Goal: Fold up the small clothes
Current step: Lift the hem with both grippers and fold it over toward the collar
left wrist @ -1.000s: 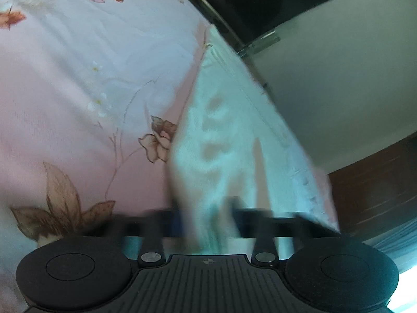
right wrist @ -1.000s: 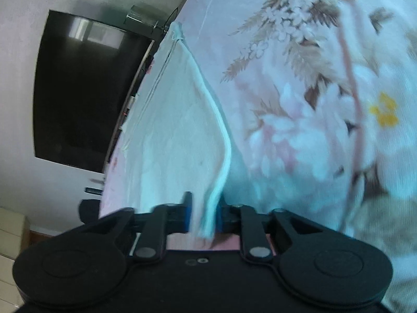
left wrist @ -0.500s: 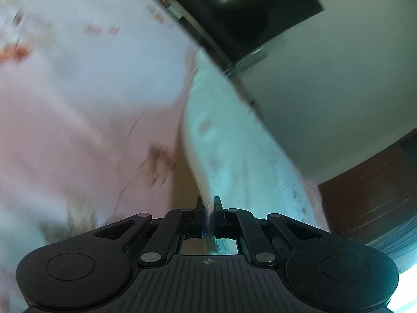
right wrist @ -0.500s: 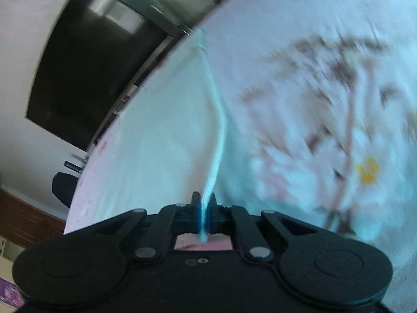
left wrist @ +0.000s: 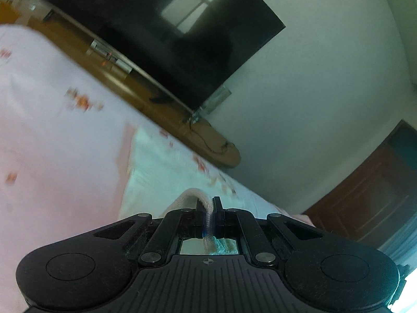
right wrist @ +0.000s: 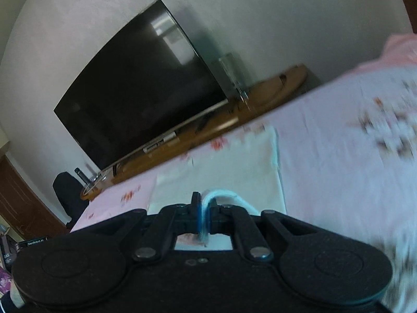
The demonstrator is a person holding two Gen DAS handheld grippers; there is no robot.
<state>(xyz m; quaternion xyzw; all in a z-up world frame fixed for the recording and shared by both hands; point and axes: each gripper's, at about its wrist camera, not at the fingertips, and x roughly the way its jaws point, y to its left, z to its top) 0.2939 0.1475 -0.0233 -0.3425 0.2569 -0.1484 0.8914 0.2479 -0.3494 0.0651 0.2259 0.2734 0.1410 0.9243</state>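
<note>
Left gripper (left wrist: 208,210) clamped tight on hem of pale garment (left wrist: 161,172); right gripper (right wrist: 204,206) likewise pinched on rolled edge of same cloth (right wrist: 221,167). Garment drapes from both jaws onto pink floral bedsheet (left wrist: 52,135), far end lying flat. Beyond bed: wooden TV stand (right wrist: 198,133), dark television (right wrist: 140,83), plain wall (left wrist: 325,78).

Pale mint cloth (left wrist: 166,172) lies spread on the bed, near edge lifted.
</note>
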